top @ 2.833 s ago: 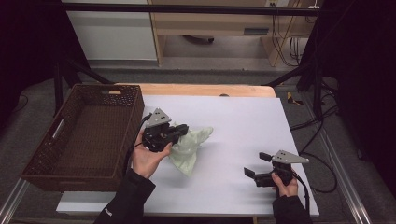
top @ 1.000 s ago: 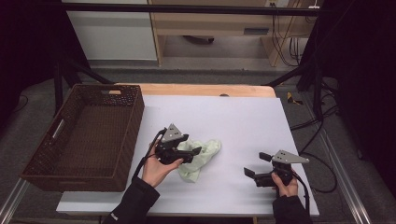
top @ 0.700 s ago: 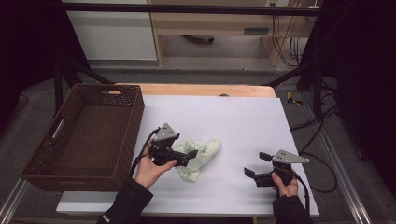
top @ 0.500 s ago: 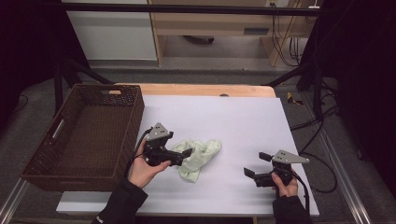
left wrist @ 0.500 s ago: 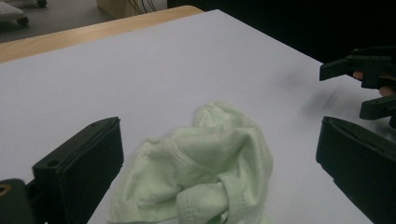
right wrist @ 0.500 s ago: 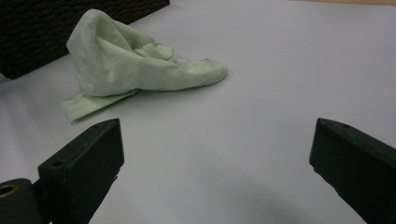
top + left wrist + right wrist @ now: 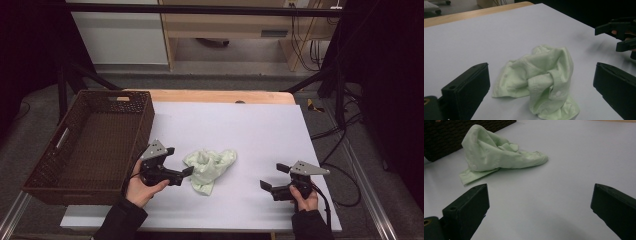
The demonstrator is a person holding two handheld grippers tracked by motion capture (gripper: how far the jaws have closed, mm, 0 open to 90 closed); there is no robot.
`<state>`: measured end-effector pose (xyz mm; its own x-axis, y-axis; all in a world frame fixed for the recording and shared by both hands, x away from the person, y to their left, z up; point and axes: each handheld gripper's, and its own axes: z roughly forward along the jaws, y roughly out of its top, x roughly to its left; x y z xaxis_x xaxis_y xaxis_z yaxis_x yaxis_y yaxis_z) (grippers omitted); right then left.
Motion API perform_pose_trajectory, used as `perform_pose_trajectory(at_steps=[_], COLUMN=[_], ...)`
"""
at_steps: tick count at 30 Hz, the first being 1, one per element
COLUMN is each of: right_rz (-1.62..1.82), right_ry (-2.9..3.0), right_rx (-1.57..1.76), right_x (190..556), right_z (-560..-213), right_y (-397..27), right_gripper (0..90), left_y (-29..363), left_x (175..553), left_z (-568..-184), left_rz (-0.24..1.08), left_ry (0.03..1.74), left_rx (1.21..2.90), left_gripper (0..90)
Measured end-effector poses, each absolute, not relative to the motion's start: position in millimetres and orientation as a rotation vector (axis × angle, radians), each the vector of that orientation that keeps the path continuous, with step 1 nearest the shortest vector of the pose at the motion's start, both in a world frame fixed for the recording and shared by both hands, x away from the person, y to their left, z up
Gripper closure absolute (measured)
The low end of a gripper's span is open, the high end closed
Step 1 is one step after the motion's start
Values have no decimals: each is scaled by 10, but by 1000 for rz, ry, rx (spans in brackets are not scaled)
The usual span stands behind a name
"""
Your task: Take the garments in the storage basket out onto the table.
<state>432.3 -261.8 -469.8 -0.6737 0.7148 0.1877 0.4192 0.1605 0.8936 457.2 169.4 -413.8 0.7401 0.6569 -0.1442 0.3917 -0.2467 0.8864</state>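
I see a brown wicker basket (image 7: 90,142) sitting on the left end of the white table (image 7: 260,130), its near right corner just beside my left hand (image 7: 142,185). A strip of bare wood runs along the table's far edge. Nothing lies between the basket and the cloth (image 7: 209,167), and the white top around the cloth is otherwise bare.

The cloth is a pale green crumpled garment, bunched in a heap near the middle of the table, a little toward my side. It lies free on the surface.

My left gripper (image 7: 186,172) is held low and level, pointing right at the cloth, tips just short of its left edge. Its jaws have just been opening and now stand wide; in the left gripper view the cloth (image 7: 544,80) sits ahead between the two pads (image 7: 466,92) without either pressing on it.

My right gripper (image 7: 272,177) rests low near the table's near right side, well apart from the cloth, pointing left toward it. Its jaws are spread wide with bare table between them; the cloth (image 7: 496,152) lies farther off, the basket (image 7: 461,135) behind it.

The cloth's folds hide its underside, and I cannot tell what garment it is beyond a seam and a few buttons. My forearms are cut off at the bottom edge of the high view.
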Motion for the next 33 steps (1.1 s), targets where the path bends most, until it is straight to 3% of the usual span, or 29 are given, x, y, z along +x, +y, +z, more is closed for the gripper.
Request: perform_pose_trajectory(at_steps=[23,33], right_rz=[1529,1514], right_ry=[2216,2279], right_rx=[1040,1011], right_x=[4307,4290], right_z=[-4664,-4670], right_y=[-2353,-2116], right_gripper=[20,24], left_y=[1818,1741], left_x=[4502,4547], left_z=[-4463,-4633], left_rz=[258,220], left_ry=[838,859], left_rx=[1912,1952], left_gripper=[6,58])
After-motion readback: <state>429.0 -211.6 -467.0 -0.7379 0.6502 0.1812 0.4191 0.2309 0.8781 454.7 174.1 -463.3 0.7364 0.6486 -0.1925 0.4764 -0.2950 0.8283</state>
